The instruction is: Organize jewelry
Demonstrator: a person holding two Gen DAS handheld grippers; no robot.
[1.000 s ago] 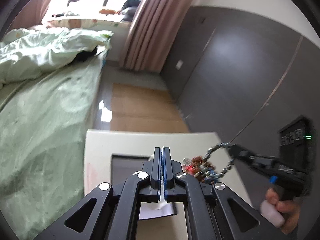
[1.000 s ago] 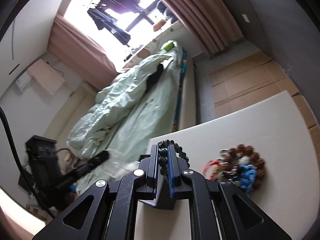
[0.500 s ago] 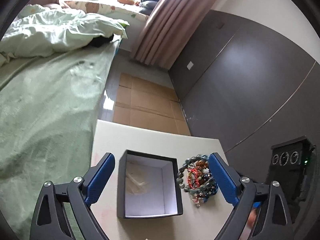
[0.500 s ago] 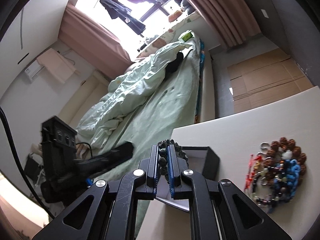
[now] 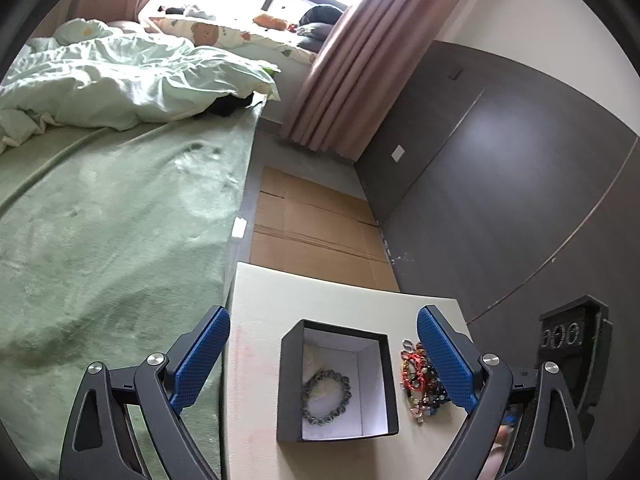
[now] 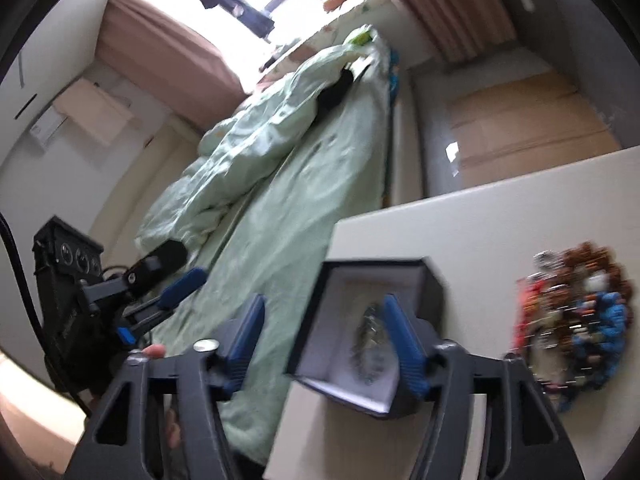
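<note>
A black jewelry box (image 5: pixel 335 380) with a white lining stands open on the white table (image 5: pixel 316 292). A grey-green bead bracelet (image 5: pixel 326 398) lies inside it; it also shows blurred in the right wrist view (image 6: pixel 370 336). A pile of colourful bracelets (image 5: pixel 420 380) lies on the table right of the box, also in the right wrist view (image 6: pixel 576 312). My left gripper (image 5: pixel 324 360) is open and empty, its jaws wide on either side of the box. My right gripper (image 6: pixel 324 336) is open and empty above the box (image 6: pixel 380 320).
A bed with a green blanket (image 5: pixel 112 220) runs along the table's left edge. Flat cardboard (image 5: pixel 316 232) covers the floor beyond the table. A dark wall panel (image 5: pixel 500 184) stands to the right. The other gripper shows in the right wrist view at left (image 6: pixel 132 288).
My right gripper has opened and let go of the bead bracelet, which now lies in the box. My left gripper went from shut to wide open and pulled back.
</note>
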